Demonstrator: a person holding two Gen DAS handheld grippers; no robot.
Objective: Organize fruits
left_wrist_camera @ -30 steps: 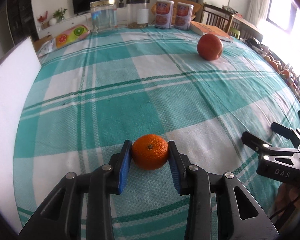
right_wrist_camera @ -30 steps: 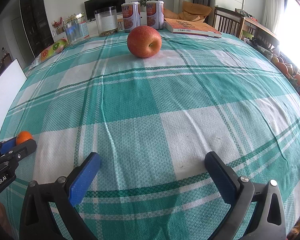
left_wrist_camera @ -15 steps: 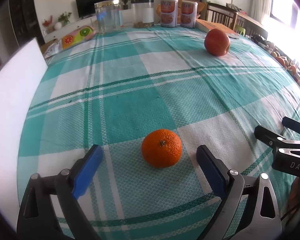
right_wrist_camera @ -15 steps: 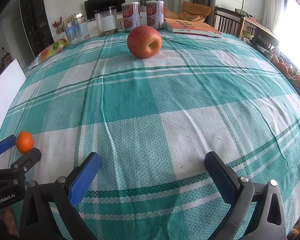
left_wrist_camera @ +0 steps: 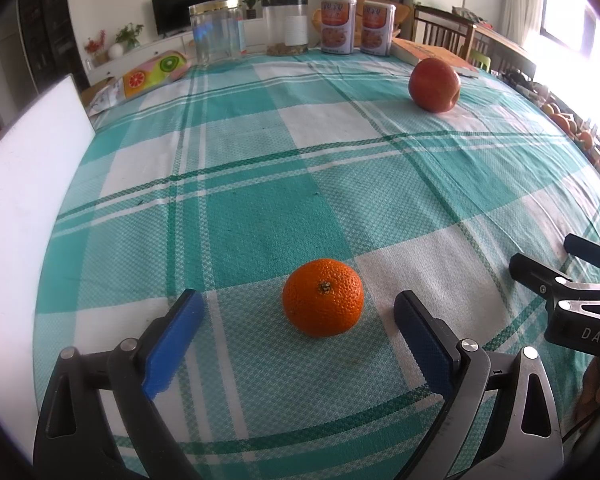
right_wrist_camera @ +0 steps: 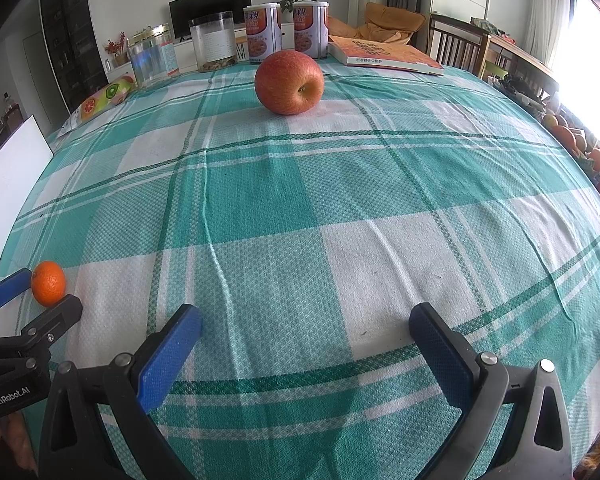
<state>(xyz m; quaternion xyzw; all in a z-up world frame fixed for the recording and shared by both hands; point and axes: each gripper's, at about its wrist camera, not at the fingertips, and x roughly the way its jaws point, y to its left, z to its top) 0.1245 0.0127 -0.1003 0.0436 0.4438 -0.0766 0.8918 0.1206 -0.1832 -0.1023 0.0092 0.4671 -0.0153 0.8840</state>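
Left gripper (left_wrist_camera: pixel 296 322) jaws have just been opening and now stand wide; the mandarin (left_wrist_camera: pixel 323 297) sits on the checked tablecloth (left_wrist_camera: pixel 260 184) between the blue pads, touching neither. Right gripper (right_wrist_camera: pixel 305 330) is spread wide too, nothing but cloth between its fingers.

Hard to read from here: in my left view the right gripper is cut off at the right edge, only black finger ends showing. In the right view the left gripper sits at the far left edge, body cropped, and its near finger covers the bottom of the mandarin. Fruit beyond the table's right edge is washed out by window glare; can't tell what it sits in.

View differences: the right view shows the apple (right_wrist_camera: pixel 289 82) straight ahead on the far side, dimple turned towards the camera. The left view has it far right. The white board (left_wrist_camera: pixel 24 184) at the table's left fills much of the left view; the right view catches only a sliver. Jars, tins and a book line the far edge.
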